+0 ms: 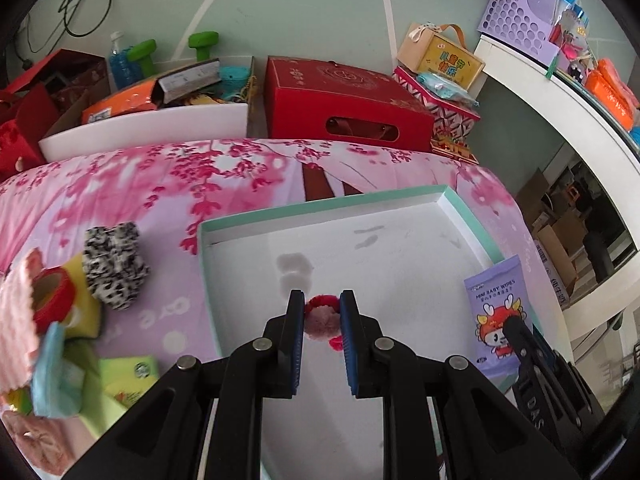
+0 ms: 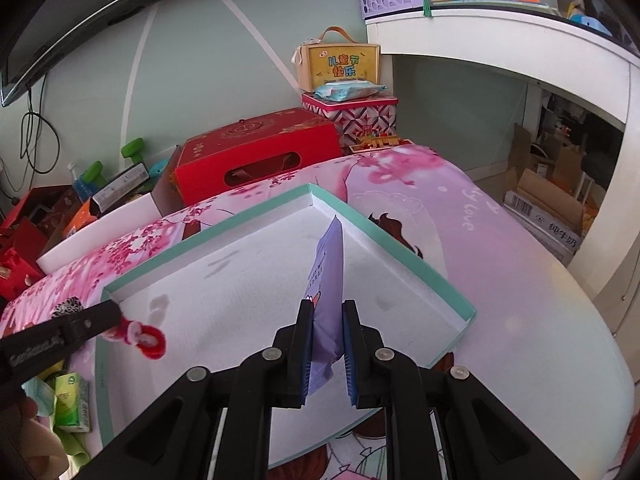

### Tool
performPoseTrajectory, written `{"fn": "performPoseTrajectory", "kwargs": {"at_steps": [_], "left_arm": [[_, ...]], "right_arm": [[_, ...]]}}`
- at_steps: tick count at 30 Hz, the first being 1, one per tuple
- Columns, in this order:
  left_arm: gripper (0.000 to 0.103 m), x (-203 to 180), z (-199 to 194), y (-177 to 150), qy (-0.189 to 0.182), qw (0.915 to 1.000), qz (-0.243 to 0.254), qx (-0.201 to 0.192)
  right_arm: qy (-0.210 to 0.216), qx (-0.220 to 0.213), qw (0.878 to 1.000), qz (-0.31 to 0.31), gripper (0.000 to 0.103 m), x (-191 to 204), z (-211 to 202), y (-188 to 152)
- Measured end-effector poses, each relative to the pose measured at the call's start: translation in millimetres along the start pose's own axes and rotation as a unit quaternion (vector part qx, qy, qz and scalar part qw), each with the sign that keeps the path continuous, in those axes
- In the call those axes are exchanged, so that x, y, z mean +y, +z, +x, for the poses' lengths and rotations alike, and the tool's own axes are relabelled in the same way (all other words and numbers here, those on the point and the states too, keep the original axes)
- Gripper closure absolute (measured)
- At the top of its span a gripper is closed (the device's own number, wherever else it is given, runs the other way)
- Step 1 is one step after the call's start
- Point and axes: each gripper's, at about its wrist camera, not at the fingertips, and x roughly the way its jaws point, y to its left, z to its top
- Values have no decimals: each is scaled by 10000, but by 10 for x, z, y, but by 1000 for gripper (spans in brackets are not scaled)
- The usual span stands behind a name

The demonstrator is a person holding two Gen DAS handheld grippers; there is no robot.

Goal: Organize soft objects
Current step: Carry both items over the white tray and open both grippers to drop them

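My left gripper [image 1: 322,304] is shut on a red and pink pompom hair tie [image 1: 320,318] and holds it over the white inside of a shallow teal-rimmed box [image 1: 328,202]. The hair tie also shows in the right wrist view [image 2: 140,336], hanging from the left gripper [image 2: 116,320]. My right gripper [image 2: 326,312] is shut on a purple pack of mini baby wipes [image 2: 328,280], held upright on edge over the box [image 2: 208,232]. In the left wrist view the pack [image 1: 496,312] stands at the box's right side.
The box lies on a table with a pink blossom cloth [image 1: 160,184]. Left of the box are a black-and-white scrunchie [image 1: 114,266], red tape [image 1: 52,292], tissue packs [image 1: 128,380] and cloths. Red boxes [image 1: 340,100] and a white shelf [image 2: 500,36] stand behind.
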Motion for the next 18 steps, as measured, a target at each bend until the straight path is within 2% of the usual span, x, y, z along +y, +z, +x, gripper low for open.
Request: {"fn": "performPoseTrajectory", "kwargs": {"at_steps": [7, 8, 10, 11, 12, 13, 15, 16, 18], "left_arm": [[83, -82, 162, 87, -34, 10000, -30, 7], [78, -82, 171, 92, -23, 10000, -43, 8], [62, -77, 183, 94, 46, 10000, -73, 26], [46, -71, 190, 91, 95, 9999, -92, 52], [39, -63, 193, 85, 114, 9998, -113, 74], [38, -52, 194, 81, 124, 9998, -138, 88], [34, -27, 182, 75, 160, 9997, -188, 92], [31, -19, 165, 74, 180, 9996, -204, 55], [20, -4, 145, 74, 264, 9994, -203, 26]], "right_arm": [[-209, 4, 9998, -25, 86, -28, 30, 8], [-218, 14, 9998, -24, 86, -31, 31, 13], [-251, 11, 9997, -12, 86, -43, 22, 18], [-261, 21, 9997, -20, 84, -51, 18, 16], [-276, 54, 9996, -54, 82, -53, 19, 16], [-315, 81, 9994, -85, 76, -54, 23, 17], [-396, 133, 9991, -116, 58, -61, 28, 15], [-399, 161, 9990, -93, 41, -72, 35, 14], [-330, 221, 9992, -25, 38, -106, 39, 14]]}}
